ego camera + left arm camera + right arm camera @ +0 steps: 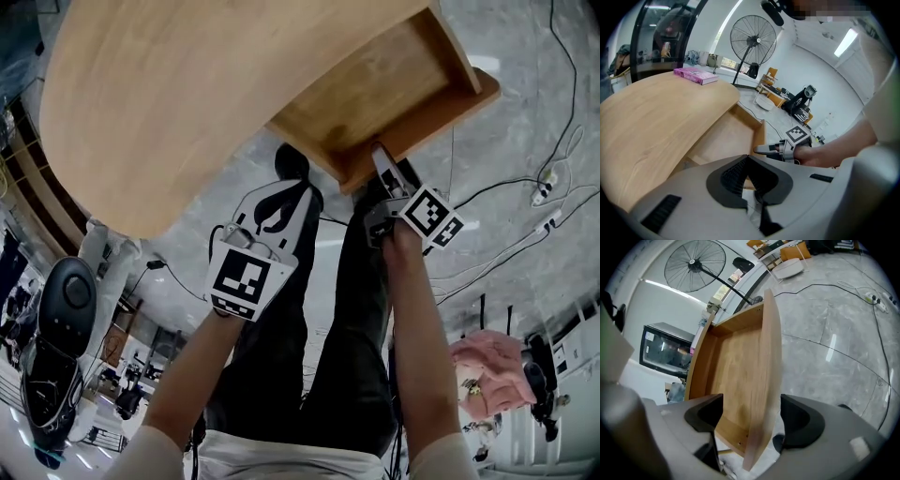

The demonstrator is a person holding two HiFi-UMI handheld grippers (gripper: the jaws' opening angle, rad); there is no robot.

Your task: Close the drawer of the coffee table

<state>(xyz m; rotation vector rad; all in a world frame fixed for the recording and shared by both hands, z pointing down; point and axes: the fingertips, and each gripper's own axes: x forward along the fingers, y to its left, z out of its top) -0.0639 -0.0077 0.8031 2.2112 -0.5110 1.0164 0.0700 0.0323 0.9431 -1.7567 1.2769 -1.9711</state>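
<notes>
Biggest thing here is the grey marbled floor [525, 112]. On it stands the light wooden coffee-table desk [169, 103] with its rounded top. The desk's shallow wooden drawer [384, 103] is pulled well out from under the top and sits open on my side.

My right tool [380, 164] is down at the drawer's thin wooden front panel [764, 380]. In the right gripper view the jaws are spread wide with that panel standing edge-on between them. There's a gap on both sides, so neither pad is pressing on the wood.

My left tool [281, 192] hangs off to the left, short of the drawer and not touching the desk. In the left gripper view its jaws are closed together with nothing between them. The same view catches the right tool out by the drawer's near corner.

Smallest bit: a flat pink book [695, 75] lying on the far side of the desk top.
</notes>
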